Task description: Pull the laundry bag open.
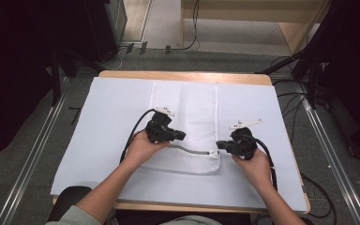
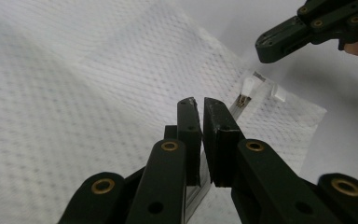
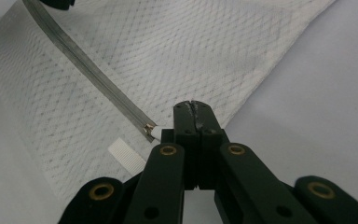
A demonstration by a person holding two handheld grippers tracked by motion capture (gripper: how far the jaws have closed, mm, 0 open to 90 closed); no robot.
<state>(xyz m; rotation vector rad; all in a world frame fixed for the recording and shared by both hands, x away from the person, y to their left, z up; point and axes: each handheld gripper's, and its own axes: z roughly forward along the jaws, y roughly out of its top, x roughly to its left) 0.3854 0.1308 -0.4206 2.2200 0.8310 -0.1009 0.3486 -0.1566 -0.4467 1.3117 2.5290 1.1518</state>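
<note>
A white mesh bag [image 1: 187, 112] lies flat on the white sheet [image 1: 112, 122], its grey zipper [image 1: 192, 150] running along the near edge. My left gripper [image 1: 183, 136] [image 2: 199, 103] is shut on the zipper tape [image 2: 204, 179], which passes between its pads. The slider with its white pull [image 2: 247, 88] sits at the zipper's right end. My right gripper [image 1: 219, 145] [image 3: 193, 106] is shut, its tips just over the mesh; the slider [image 3: 149, 127] lies beside its left jaw, not between the tips. The left gripper view shows the right gripper [image 2: 268, 46] hovering above the pull.
A small white fabric tab [image 3: 126, 156] sticks out of the bag by the slider. The wooden table edge [image 1: 183, 75] shows at the back. Cables [image 1: 286, 103] and metal rails [image 1: 323, 140] lie on the floor around; a wooden shelf [image 1: 243, 18] stands behind.
</note>
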